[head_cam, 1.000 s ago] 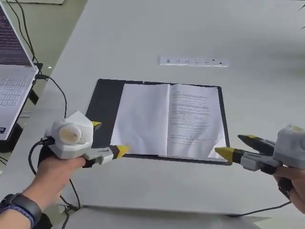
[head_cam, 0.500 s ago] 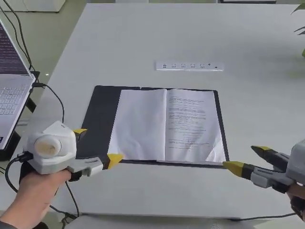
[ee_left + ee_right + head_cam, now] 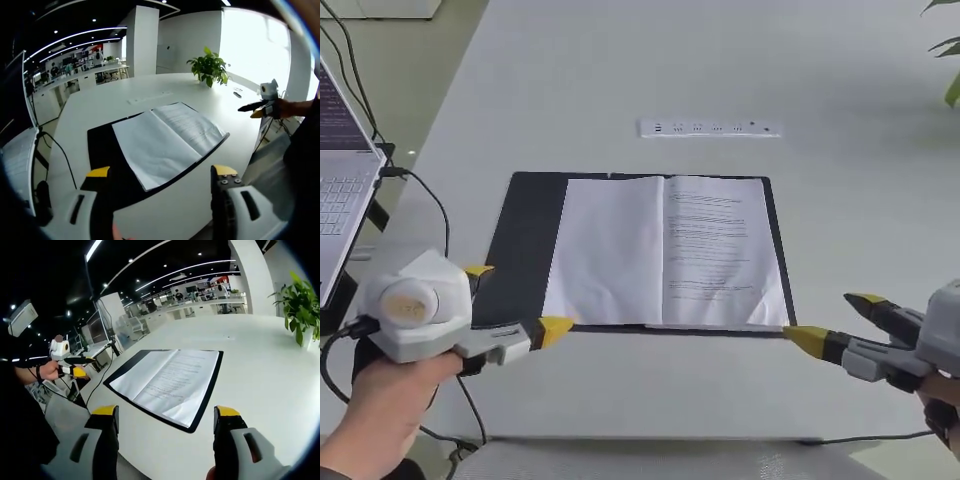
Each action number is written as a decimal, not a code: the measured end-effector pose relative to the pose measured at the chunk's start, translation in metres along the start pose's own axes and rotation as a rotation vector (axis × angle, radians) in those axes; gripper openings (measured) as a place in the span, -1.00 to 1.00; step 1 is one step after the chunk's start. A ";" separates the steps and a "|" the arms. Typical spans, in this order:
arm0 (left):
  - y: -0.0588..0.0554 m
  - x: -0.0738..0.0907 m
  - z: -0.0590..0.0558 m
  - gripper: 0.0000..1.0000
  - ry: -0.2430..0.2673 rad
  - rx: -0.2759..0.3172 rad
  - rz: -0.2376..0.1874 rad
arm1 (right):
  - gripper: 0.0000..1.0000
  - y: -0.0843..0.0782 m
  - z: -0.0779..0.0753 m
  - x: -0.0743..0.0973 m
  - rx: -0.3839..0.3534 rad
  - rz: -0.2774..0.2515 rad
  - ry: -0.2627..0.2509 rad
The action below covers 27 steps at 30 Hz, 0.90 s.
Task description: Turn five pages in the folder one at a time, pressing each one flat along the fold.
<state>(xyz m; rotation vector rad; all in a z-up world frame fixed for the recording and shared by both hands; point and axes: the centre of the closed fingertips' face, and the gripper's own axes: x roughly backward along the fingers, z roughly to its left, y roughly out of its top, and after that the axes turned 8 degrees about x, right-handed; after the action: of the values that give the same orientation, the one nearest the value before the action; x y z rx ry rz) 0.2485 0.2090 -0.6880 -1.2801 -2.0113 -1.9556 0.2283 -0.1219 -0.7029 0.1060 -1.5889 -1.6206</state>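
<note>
Jaws gape wide, empty, on both hand-held grippers [image 3: 517, 299] [image 3: 832, 318].

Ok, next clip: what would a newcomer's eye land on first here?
The open black folder lies flat on the white table, with a blank white left page and a printed right page. Two yellow-tipped grippers flank its near corners, the left gripper and the right gripper, both open and holding nothing. A white power strip sits beyond the folder.
</note>
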 end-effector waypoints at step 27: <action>0.033 -0.073 -0.084 0.58 -0.203 -0.156 0.057 | 0.49 -0.005 -0.009 0.013 -0.051 -0.022 -0.019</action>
<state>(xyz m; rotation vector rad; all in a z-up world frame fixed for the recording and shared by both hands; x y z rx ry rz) 0.2746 0.0958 -0.6865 -1.6123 -1.9111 -2.0675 0.2228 -0.1380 -0.7030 0.0822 -1.5639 -1.6830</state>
